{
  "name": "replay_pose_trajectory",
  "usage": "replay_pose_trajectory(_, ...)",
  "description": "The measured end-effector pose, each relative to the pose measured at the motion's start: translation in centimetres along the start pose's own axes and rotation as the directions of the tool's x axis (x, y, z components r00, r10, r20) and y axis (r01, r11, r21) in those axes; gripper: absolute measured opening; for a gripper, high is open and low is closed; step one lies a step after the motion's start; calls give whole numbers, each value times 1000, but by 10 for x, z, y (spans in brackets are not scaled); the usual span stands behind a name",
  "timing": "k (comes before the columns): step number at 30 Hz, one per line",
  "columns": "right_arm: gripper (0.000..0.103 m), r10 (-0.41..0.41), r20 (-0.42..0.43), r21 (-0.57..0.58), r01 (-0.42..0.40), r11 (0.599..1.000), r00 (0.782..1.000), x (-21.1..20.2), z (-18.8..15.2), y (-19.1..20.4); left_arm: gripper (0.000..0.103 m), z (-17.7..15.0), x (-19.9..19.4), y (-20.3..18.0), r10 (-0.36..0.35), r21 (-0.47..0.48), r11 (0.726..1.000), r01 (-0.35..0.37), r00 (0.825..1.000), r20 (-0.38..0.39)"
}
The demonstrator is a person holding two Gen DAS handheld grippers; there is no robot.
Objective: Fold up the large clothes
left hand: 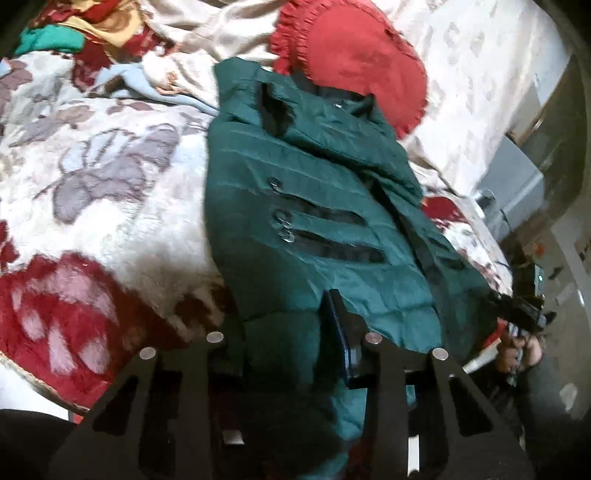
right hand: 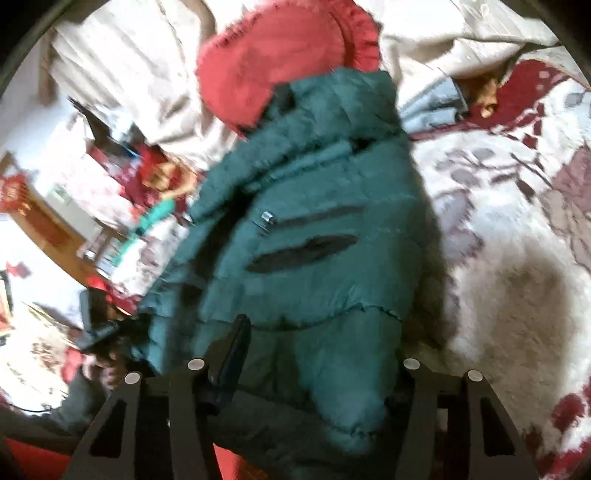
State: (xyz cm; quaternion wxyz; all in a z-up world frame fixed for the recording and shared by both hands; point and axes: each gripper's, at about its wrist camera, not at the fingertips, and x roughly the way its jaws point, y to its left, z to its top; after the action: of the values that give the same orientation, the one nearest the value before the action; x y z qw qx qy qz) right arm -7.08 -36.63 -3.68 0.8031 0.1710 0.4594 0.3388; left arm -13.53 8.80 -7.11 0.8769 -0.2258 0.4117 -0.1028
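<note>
Where the bed spread widest, a floral blanket point(left hand: 110, 177) in cream, grey and dark red covered it, and the dark green puffer jacket point(left hand: 295, 229) lay lengthwise on top, its collar end toward a red frilled cushion point(left hand: 354, 62) and its hem reaching down to both tools. The cushion rested partly on a pale patterned sheet point(left hand: 465, 74) at the head of the bed. In the top corner of the left view a heap of teal, yellow and red cloth point(left hand: 74, 29) sat near the blanket's far edge. The jacket showed two black slit pockets and metal snaps on its front. The left tool point(left hand: 291, 332) was clamped on a fold of the jacket's hem, green cloth bunched between its fingers point(left hand: 340, 325). The right tool point(right hand: 314, 354) likewise had the hem bulging between its fingers point(right hand: 236, 343), though blur kept me from telling whether they pressed it.
</note>
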Motion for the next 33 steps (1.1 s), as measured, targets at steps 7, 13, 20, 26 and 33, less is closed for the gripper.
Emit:
replay_pose_trajectory(7, 56, 22, -10, 44, -21, 999, 1000, 9, 0, -6, 55, 0, 17, -7, 31, 29, 999, -30, 999, -29)
replay_pose_trajectory(13, 56, -110, -45, -31, 108, 994, 993, 24, -4, -1, 66, -4, 25, -19, 81, 66, 995, -81, 997, -1)
replay_pose_trajectory(20, 57, -156, -49, -45, 154, 987, 987, 25, -3, 7, 59, -3, 29, -26, 167, 115, 980, -164, 986, -15)
replay_pose_trajectory(26, 30, -155, 53, -144, 161, 976, 986, 15, 2, 28, 47, -3, 25, -16, 151, 45, 988, -151, 988, -17)
replay_pose_trajectory(33, 20, -184, 102, -188, 200, 962, 978, 8, 1, 39, 14, -1, 5, -21, 148, 39, 988, -149, 989, 24)
